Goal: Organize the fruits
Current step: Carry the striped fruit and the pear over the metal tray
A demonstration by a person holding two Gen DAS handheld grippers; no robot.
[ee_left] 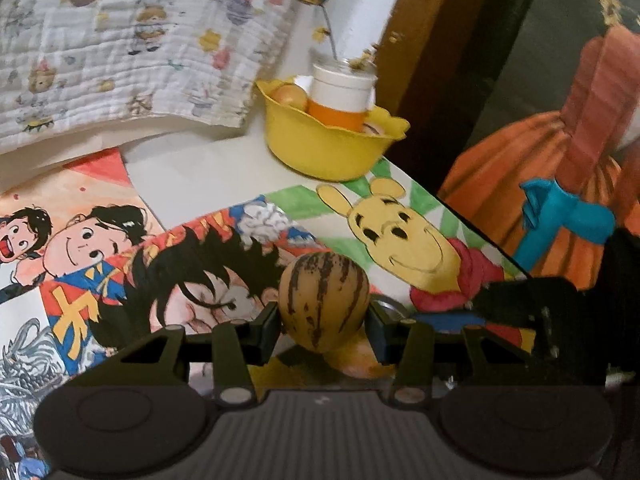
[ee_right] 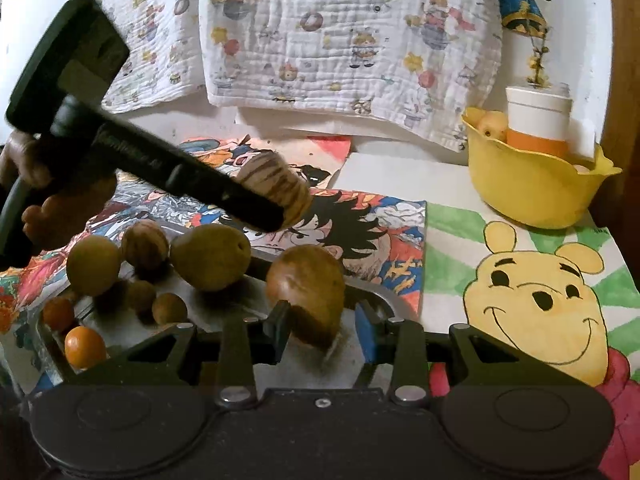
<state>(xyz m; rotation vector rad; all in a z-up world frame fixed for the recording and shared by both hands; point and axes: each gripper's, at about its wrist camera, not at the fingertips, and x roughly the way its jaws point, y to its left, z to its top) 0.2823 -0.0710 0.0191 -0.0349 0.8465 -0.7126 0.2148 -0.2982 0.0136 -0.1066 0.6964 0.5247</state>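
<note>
The left tool (ee_left: pixel 325 320) is gripping a striped fruit (ee_left: pixel 324 306), lifted above the surface. The right tool (ee_right: pixel 322 326) is gaping around a brown fruit (ee_right: pixel 306 294) on the tray (ee_right: pixel 380 300), unclamped. Carry level toward the yellow bowl (ee_left: pixel 320 152), avoiding the cup (ee_left: pixel 340 94).

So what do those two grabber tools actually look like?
Both are matte black plastic. Each left gripper and right gripper has a ribbed body, two round discs, silver pivot screws and angular linkages; blue shows on one finger pad. The left one's long handle carries faint lettering and a black cable.
</note>
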